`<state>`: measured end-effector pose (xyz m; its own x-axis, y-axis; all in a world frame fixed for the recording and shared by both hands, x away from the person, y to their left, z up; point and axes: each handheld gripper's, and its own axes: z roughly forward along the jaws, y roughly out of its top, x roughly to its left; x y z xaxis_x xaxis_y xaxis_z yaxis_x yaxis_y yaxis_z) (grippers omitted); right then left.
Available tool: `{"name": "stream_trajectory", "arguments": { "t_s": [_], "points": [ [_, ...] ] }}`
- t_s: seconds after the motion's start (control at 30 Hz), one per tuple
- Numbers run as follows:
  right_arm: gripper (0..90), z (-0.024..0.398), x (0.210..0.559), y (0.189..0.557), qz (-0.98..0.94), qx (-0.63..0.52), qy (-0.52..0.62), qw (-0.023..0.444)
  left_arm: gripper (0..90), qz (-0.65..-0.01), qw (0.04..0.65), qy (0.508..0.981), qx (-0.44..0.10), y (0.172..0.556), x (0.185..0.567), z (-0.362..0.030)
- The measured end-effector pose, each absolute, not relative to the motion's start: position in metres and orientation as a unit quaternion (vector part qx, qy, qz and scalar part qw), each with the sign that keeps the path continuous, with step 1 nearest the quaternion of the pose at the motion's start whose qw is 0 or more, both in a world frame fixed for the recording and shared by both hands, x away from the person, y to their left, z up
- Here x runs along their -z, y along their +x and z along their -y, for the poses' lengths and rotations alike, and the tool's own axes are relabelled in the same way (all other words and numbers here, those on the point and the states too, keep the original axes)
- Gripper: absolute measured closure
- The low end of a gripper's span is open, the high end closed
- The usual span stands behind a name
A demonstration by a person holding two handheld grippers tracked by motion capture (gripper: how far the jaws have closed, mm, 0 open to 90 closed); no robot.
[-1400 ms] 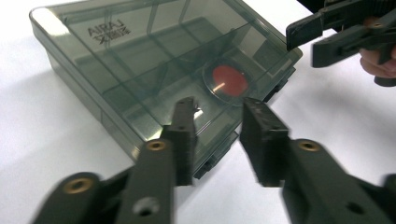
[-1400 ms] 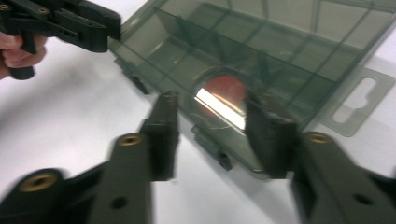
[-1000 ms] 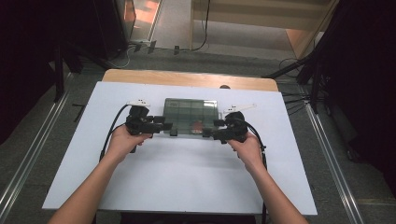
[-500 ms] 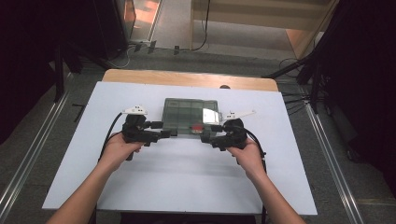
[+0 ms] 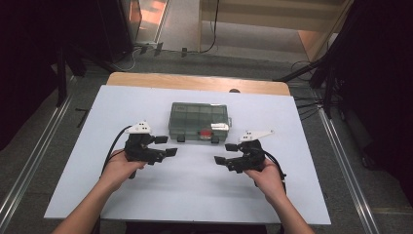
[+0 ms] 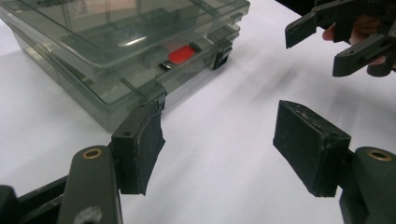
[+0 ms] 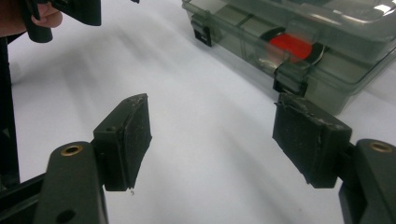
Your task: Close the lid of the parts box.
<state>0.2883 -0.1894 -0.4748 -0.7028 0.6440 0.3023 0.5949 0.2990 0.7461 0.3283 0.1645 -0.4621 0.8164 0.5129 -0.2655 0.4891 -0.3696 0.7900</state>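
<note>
Lower centre of the high view: left gripper [image 5: 171,152] and right gripper [image 5: 219,159] sit on the white surface [image 5: 195,195], jaws wide apart and empty, tips facing each other. Just beyond them, mid-frame, lies the closed smoky translucent plastic compartment box [image 5: 198,119], red item [image 5: 206,133] inside near its front. Long axis runs left-right; black latches [image 7: 290,80] face the person. Box lies up-frame of both grippers, roughly equidistant, likely a two-handed approach.

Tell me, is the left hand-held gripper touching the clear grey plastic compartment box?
Apart. In the high view, bare white table shows between the left hand-held gripper and the clear grey plastic compartment box.
</note>
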Motion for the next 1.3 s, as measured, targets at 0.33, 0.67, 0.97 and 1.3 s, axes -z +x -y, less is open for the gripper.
{"name": "stream_trajectory", "arguments": {
  "t_s": [0.33, 0.67, 0.97, 1.3],
  "points": [
    [29.0, 0.189, 0.479, 0.284, -0.81, -0.445, 0.382, 0.027, 32.5, -0.297, 0.466, 0.833, -0.013, 0.311, 0.47, -0.172],
    [29.0, 0.194, 0.485, 0.278, -0.81, -0.437, 0.389, 0.028, 32.5, -0.289, 0.462, 0.838, -0.015, 0.295, 0.476, -0.185],
    [29.0, 0.206, 0.491, 0.264, -0.809, -0.432, 0.397, 0.03, 32.5, -0.289, 0.453, 0.843, -0.016, 0.289, 0.481, -0.194],
    [29.0, 0.221, 0.496, 0.251, -0.808, -0.426, 0.406, 0.034, 32.5, -0.287, 0.451, 0.845, -0.017, 0.283, 0.483, -0.203]
  ]
}}
